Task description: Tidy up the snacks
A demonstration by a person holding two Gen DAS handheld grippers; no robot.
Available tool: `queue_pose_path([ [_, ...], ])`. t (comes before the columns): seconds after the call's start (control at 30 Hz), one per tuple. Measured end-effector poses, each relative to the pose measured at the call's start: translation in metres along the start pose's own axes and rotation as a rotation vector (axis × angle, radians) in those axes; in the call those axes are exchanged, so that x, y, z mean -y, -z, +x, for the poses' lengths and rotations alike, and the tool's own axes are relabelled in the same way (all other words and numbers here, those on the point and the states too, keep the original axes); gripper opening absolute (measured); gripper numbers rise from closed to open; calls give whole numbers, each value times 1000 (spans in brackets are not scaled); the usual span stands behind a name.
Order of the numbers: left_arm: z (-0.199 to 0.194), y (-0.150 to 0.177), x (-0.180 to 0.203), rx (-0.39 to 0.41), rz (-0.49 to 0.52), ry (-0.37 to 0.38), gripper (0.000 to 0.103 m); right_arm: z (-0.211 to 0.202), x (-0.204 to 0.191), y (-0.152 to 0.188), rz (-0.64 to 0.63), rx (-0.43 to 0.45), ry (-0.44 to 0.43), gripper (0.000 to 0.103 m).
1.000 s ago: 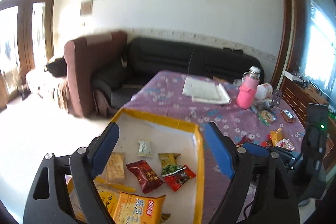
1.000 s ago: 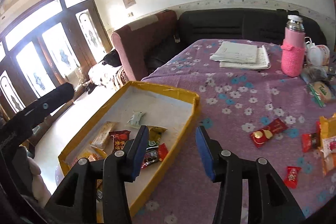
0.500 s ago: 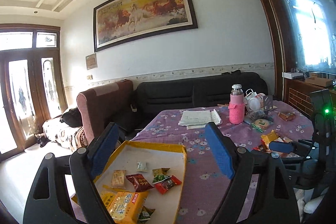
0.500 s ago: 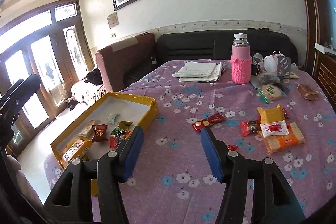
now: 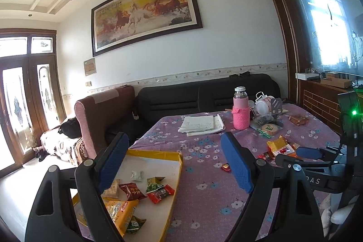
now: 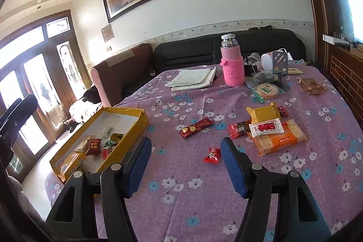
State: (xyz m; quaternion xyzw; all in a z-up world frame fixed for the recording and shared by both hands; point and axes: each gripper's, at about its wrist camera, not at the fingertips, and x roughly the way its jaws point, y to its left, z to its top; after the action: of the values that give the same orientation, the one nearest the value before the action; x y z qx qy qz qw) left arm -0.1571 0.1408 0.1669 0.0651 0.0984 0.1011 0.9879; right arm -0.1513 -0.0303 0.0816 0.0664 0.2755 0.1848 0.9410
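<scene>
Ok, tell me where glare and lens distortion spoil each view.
Left wrist view: the bright window at the right edge blows out, and the dark wooden pillar bows. Right wrist view: the glass doors are overexposed, and the picture corners go black.

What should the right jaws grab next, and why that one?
Probably the small red candy. It lies loose on the purple tablecloth, just ahead of the right gripper, whose jaws are opening with nothing between them. The yellow box already holds several snacks, so moving forward and down over that candy looks like the shortest next step.
</scene>
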Motion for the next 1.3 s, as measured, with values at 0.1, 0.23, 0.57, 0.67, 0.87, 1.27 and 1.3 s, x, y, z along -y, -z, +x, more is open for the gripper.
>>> queue_pose_path([
  [0.1, 2, 2, 6, -17, 9, 17, 84, 1, 9, 1, 11, -5, 13, 66],
  [0.23, 6, 6, 11, -43, 12, 35, 84, 5, 28, 6, 53, -27, 32, 68],
  [0.57, 9, 13, 14, -45, 5, 51, 84, 7, 72, 13, 125, -56, 118, 68],
  [0.67, 10, 16, 11, -37, -1, 41, 84, 6, 88, 11, 156, -59, 149, 68],
  [0.87, 6, 18, 9, 21, -4, 11, 84, 6, 116, 6, 203, -64, 197, 68],
  [1.27, 23, 24, 10, -6, -5, 17, 85, 24, 151, 0, 261, -100, 226, 68],
  [1.3, 30, 26, 10, -49, -18, 49, 84, 27, 156, -1, 272, -104, 218, 68],
])
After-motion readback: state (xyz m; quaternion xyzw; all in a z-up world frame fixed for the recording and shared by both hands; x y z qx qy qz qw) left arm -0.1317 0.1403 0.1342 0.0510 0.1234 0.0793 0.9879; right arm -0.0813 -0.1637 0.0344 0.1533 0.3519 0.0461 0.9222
